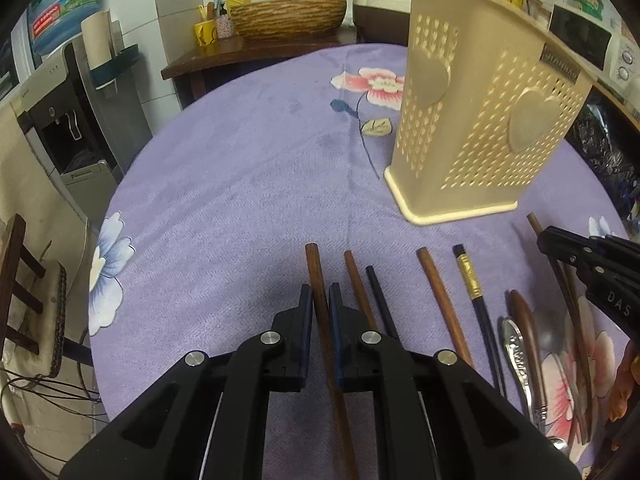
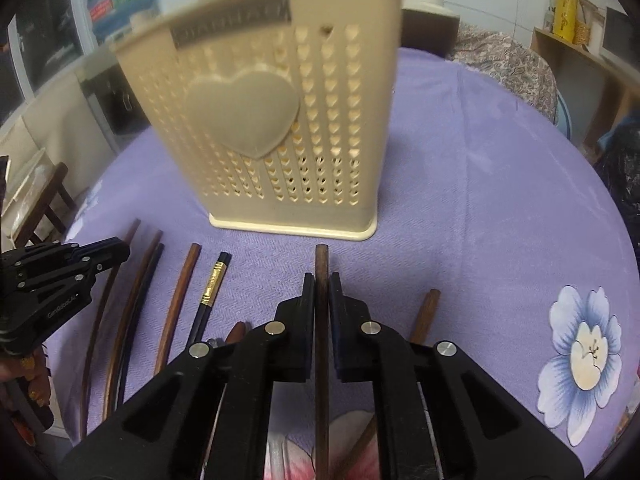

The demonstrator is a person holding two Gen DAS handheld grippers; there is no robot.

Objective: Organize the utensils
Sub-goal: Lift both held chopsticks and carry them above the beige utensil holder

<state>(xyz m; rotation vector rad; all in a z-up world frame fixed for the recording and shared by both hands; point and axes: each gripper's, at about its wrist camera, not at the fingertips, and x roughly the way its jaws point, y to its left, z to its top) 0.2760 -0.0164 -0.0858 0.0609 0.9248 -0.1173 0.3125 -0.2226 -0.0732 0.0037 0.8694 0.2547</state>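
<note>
A cream perforated utensil holder (image 1: 480,112) with heart shapes stands on the purple cloth; it also shows in the right wrist view (image 2: 280,128). My left gripper (image 1: 319,300) is shut on a brown wooden chopstick (image 1: 316,272) that points toward the holder. My right gripper (image 2: 322,292) is shut on a dark brown chopstick (image 2: 321,260) just in front of the holder. More brown chopsticks (image 1: 436,288), a black chopstick with a gold band (image 1: 470,280) and a metal spoon (image 1: 520,356) lie in a row on the cloth.
The round table carries a purple flowered cloth (image 1: 240,184). A water dispenser (image 1: 68,120) and a wooden stool (image 1: 24,300) stand to the left. A wooden basin (image 1: 288,16) sits on a cabinet behind. A microwave (image 1: 588,44) stands at the right.
</note>
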